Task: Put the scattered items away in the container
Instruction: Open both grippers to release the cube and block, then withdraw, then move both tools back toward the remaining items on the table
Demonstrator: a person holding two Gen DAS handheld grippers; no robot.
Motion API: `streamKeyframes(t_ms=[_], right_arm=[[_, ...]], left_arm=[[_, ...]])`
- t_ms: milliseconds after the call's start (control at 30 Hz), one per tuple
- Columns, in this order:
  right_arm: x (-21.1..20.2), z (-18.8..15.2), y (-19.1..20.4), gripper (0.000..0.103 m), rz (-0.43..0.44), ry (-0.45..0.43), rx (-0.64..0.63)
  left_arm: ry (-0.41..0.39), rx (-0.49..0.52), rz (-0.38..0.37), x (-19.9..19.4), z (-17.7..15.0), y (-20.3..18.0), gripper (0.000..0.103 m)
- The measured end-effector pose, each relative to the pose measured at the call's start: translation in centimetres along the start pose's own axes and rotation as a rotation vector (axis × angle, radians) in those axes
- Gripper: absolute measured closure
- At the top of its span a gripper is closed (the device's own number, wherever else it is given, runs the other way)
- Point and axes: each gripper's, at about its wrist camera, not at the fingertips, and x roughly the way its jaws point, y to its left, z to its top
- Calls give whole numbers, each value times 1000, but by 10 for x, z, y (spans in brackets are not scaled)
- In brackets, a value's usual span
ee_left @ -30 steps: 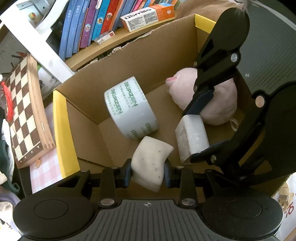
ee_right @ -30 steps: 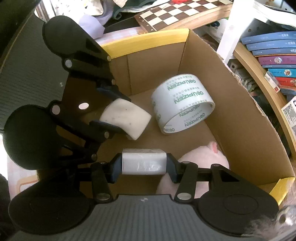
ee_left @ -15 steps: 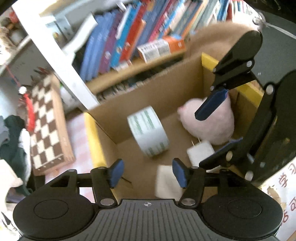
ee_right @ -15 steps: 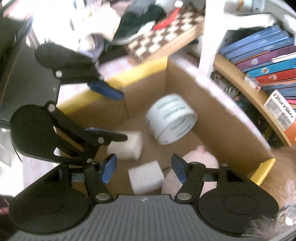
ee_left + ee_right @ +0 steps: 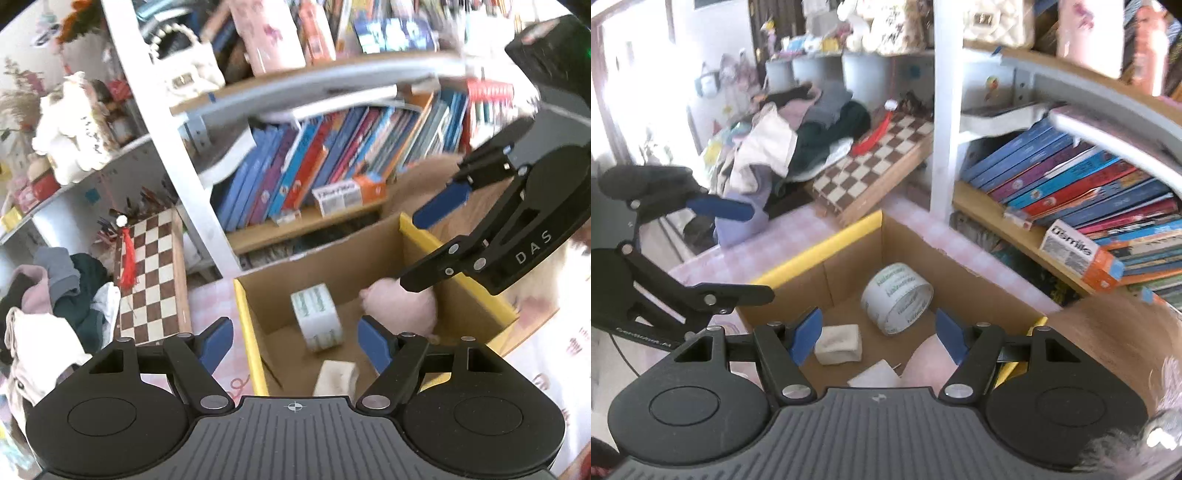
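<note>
A cardboard box (image 5: 317,258) (image 5: 849,266) with yellow-taped rims stands on the pink checked table. In it lie a tape roll (image 5: 319,315) (image 5: 897,302), a pink plush toy (image 5: 400,308), a cream sponge block (image 5: 336,376) (image 5: 839,343) and a white block (image 5: 877,374). My left gripper (image 5: 295,341) is open and empty, raised above the box's near edge. My right gripper (image 5: 877,334) is open and empty above the box. Each gripper also shows in the other's view, the right gripper (image 5: 443,201) and the left gripper (image 5: 720,208).
A bookshelf with a white post (image 5: 177,155) (image 5: 943,110) and rows of books (image 5: 1082,192) stands behind the box. A chessboard (image 5: 151,273) (image 5: 875,155) and a heap of clothes (image 5: 44,317) (image 5: 783,147) lie to the left of the box.
Both grippers opened and let the cream block and the white block drop into the box. Both then rose up and back, away from the box.
</note>
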Motion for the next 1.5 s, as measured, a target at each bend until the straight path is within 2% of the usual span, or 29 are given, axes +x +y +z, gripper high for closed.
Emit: streamKeyframes(t_ms=[133, 367, 600, 900, 1033, 1500], right_arm=[[-19, -8, 17, 37, -69, -42, 3], [-49, -35, 46, 33, -207, -117, 66], [-61, -73, 86, 33, -295, -117, 123], [-66, -120, 134, 33, -402, -100, 201], [-62, -137, 150, 33, -446, -83, 235], [-51, -185, 191, 33, -495, -31, 292]], left_arm=[[-42, -35, -5, -21, -10, 0, 26], [-97, -172, 30, -54, -40, 6, 22], [-105, -211, 20, -75, -78, 8, 20], [-87, -168, 18, -93, -119, 0, 19], [-84, -175, 9, -99, -135, -5, 16], [-8, -154, -24, -106, -183, -27, 16]])
